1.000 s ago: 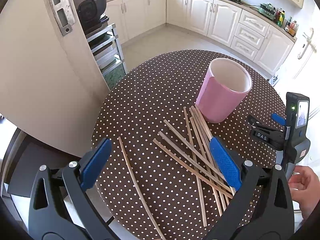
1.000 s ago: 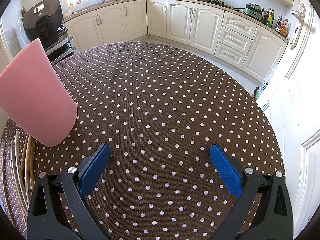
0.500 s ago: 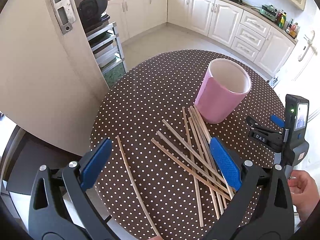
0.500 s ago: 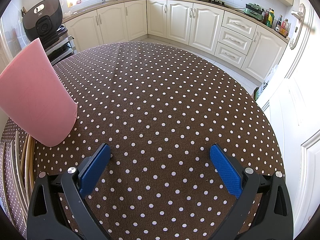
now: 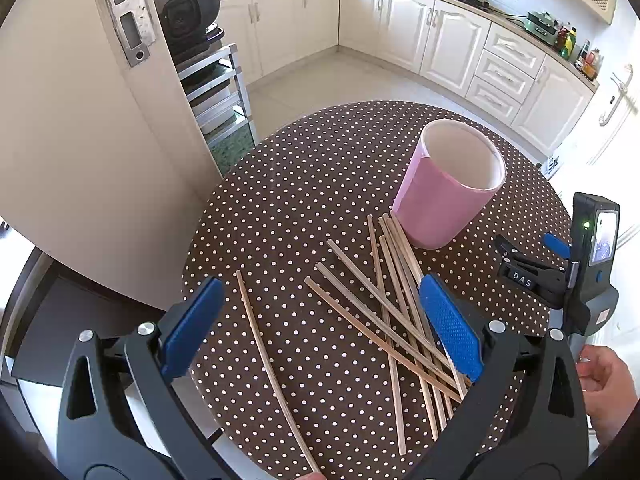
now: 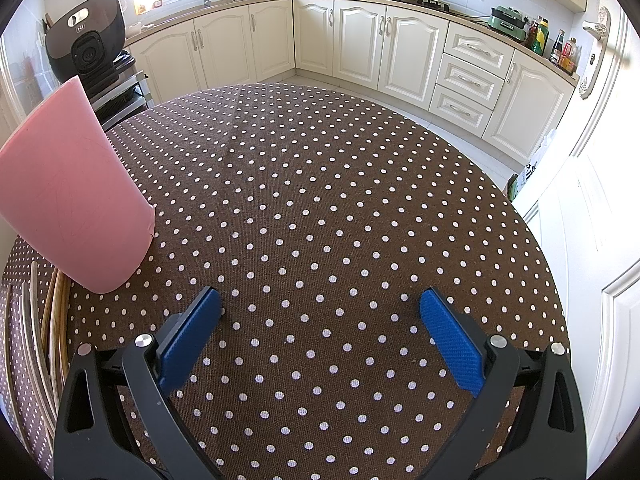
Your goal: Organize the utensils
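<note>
Hovering wide apart over the dotted tablecloth (image 5: 304,184), blue pads (image 5: 191,331) of the left gripper (image 5: 320,328) with nothing between them. Crossing under the right-hand pad, a loose heap of wooden chopsticks (image 5: 390,312), fanned from 12 toward 5 o'clock on the cloth; lying alone near the left-hand pad, one bent chopstick (image 5: 266,364) running toward 6 o'clock. Standing upright at 1 o'clock, just beyond the heap's far tips, a pink cup (image 5: 450,200), white inside. Farther out at 3 o'clock, the right gripper (image 5: 528,276) seen side-on, gripped from below by a hand (image 5: 604,392).

Spread just as wide in the right wrist view, pads (image 6: 448,340) of the right gripper (image 6: 320,328), holding nothing, bare cloth between them. Rising at 9 o'clock, the pink cup (image 6: 68,200), with chopstick ends (image 6: 44,344) below it at 8 o'clock. Beyond the table at 12 o'clock, cream kitchen cabinets (image 6: 360,40).
</note>
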A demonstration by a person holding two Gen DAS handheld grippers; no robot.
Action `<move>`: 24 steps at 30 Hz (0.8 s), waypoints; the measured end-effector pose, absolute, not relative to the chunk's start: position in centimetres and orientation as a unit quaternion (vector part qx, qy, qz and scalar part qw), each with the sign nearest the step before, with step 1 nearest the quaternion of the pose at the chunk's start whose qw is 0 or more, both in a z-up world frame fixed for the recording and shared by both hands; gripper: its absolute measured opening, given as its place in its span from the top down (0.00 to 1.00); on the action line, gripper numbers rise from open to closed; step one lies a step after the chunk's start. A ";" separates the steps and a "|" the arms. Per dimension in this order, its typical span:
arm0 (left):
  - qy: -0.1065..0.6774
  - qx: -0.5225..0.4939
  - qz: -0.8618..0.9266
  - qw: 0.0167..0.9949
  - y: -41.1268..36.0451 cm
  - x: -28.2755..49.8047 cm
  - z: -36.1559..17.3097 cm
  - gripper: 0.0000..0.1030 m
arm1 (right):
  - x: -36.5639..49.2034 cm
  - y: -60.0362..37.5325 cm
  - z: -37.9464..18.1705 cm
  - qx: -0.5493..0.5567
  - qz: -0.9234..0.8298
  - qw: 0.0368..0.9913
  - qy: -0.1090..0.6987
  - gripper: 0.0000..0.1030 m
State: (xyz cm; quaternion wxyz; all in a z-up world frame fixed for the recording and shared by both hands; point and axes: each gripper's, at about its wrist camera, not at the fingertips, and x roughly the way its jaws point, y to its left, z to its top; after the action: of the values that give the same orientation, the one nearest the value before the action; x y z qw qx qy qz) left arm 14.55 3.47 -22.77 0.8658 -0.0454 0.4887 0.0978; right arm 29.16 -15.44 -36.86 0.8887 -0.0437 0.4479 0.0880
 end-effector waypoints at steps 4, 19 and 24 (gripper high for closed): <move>0.488 -0.046 0.100 0.866 3.5 14.5 -22.7 0.06 | 29.2 -15.4 -36.9 -0.044 0.088 0.889 0.448 0.06; 0.483 -0.046 0.105 0.868 3.6 14.4 -22.5 0.06 | 29.2 -15.4 -36.8 -0.044 0.088 0.889 0.448 0.06; 0.473 -0.041 0.108 0.873 3.5 14.3 -22.3 0.06 | 29.2 -15.4 -36.8 -0.044 0.088 0.889 0.448 0.06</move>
State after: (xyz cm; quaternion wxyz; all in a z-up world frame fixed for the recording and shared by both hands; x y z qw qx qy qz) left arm 14.29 3.52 -22.30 0.8735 -0.0408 0.4729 0.1084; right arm 29.17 -15.40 -36.82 0.8887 -0.0437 0.4479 0.0880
